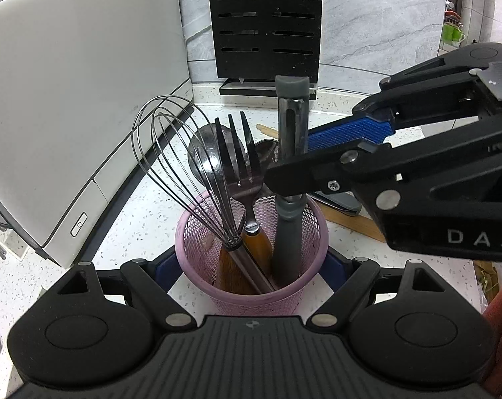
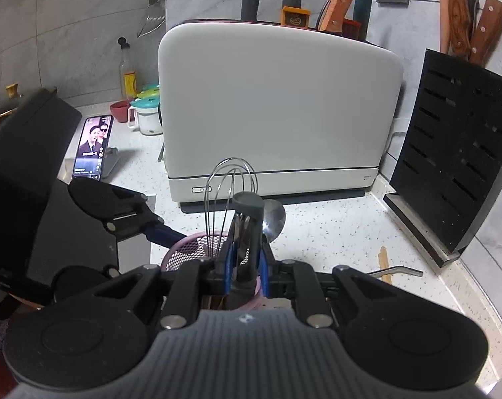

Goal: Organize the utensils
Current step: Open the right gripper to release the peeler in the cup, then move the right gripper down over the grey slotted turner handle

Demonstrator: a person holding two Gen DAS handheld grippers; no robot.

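Note:
A pink mesh cup (image 1: pixel 252 299) stands on the speckled counter and holds a wire whisk (image 1: pixel 171 153), a fork (image 1: pixel 242 159) with a wooden handle, a spoon (image 1: pixel 206 153) and a grey-handled peeler (image 1: pixel 291 153). My left gripper (image 1: pixel 251 272) grips the cup from both sides. My right gripper (image 2: pixel 246 259) is shut on the peeler (image 2: pixel 249 219), whose handle stands in the cup (image 2: pixel 184 249). In the left wrist view the right gripper (image 1: pixel 294 166) comes in from the right.
A white appliance (image 2: pixel 277 109) stands behind the cup and a black slotted knife block (image 2: pixel 450 173) to the right. A phone (image 2: pixel 91 146), a bottle and small containers are at the far left. Wooden chopsticks (image 2: pixel 382 262) and another utensil (image 2: pixel 400 271) lie on the counter.

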